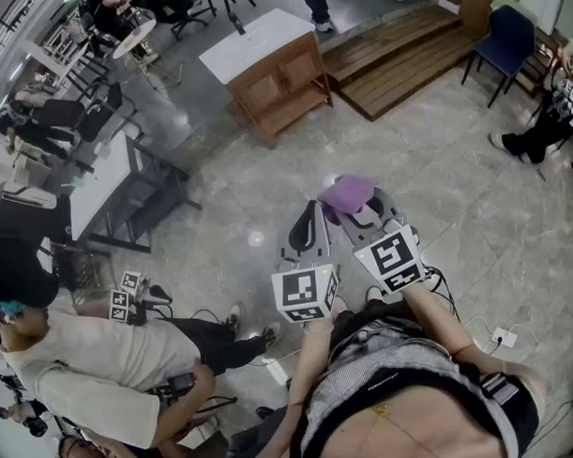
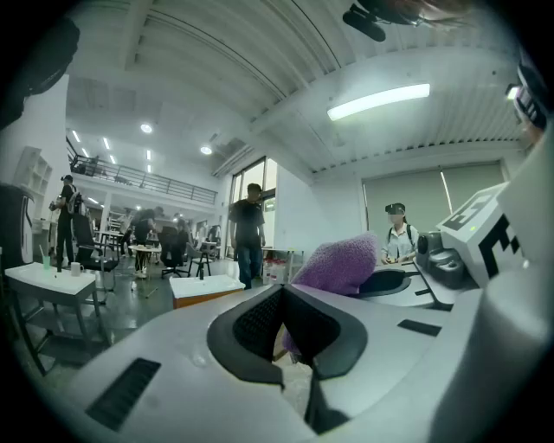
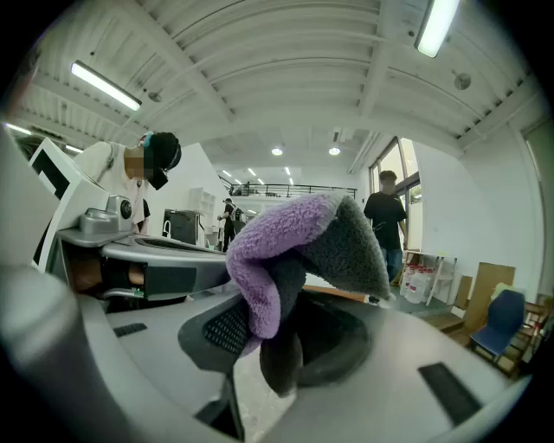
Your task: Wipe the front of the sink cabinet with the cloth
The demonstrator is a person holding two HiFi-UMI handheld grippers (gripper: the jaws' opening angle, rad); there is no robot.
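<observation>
Left gripper (image 1: 314, 211) jaws together; right gripper (image 1: 355, 214) tight on cloth (image 1: 347, 192).

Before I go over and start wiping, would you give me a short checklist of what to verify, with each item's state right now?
1. Cloth gripped: ok. The purple cloth is clamped in the right gripper.
2. Left gripper free: ok. Its jaws are together with nothing between them.
3. Cloth against the sink cabinet: not ok. The cabinet stands across the floor, well apart from both grippers.
4. Way to the cabinet: looks ok. The head view shows bare floor between the grippers and the cabinet.
5. Where the cabinet front needs wiping: cannot tell. It is too small in the head view.
</observation>
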